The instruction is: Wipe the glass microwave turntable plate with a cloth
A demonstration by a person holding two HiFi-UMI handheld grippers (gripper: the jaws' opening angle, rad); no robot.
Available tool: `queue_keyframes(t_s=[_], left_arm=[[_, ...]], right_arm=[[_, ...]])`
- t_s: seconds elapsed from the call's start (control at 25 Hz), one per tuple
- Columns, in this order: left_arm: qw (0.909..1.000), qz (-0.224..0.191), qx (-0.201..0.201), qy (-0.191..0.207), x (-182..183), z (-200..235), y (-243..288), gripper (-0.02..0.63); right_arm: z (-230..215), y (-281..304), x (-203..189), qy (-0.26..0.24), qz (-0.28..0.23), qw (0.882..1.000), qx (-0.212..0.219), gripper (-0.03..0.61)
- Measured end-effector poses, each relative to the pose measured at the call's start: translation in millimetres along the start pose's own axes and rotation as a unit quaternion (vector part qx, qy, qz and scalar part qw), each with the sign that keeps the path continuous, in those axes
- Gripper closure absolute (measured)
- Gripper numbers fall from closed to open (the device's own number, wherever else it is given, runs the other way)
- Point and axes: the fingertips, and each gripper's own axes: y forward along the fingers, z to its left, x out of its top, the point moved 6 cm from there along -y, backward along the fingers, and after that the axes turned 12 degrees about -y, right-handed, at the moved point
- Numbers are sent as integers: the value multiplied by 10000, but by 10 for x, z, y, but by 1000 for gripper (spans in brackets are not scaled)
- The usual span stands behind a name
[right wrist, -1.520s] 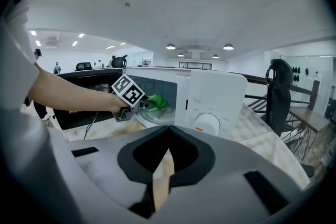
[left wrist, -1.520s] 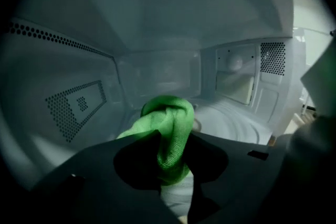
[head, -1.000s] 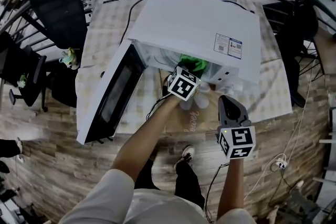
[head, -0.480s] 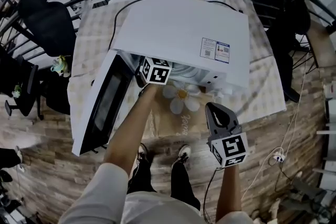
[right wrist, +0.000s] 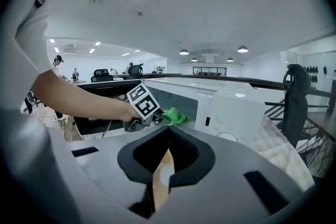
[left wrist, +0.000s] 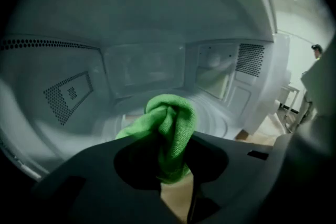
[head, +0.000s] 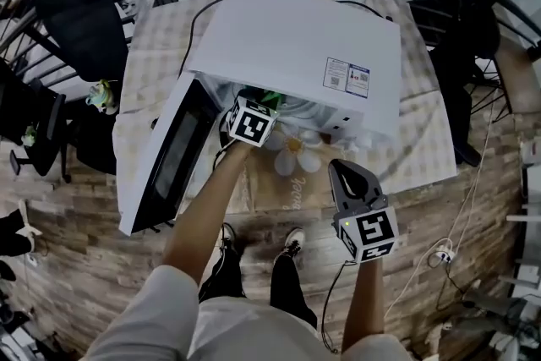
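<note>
Microwave (head: 296,46) open at the near face. Door (head: 165,161) swung out left, walling off that side. Panel (right wrist: 231,110) blocks the right of the mouth. Left gripper (head: 264,104), jaws clamped on bunched cloth (left wrist: 169,123), fills the left part of the mouth. Inside: room above the plate (left wrist: 223,119) and toward the right wall; perforated left wall (left wrist: 65,94) close. Table (head: 423,150) strip near the mouth carries a flat mat (head: 292,152); passage over it. Right gripper (head: 345,173), jaws together, hangs near-right, well apart from the mouth.
</note>
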Motion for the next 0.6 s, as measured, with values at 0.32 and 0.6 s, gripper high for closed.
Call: queue_keyframes(t_s=[0.32, 0.6], left_arm=[[9958, 210, -887, 123, -381, -635, -566, 488], [9876, -658, -1387, 342, -231, -816, -1811, 486]], right_arm=[[60, -472, 334, 29, -53, 9990, -442, 565], [57, -1010, 896, -257, -206, 9933, -1105, 565]])
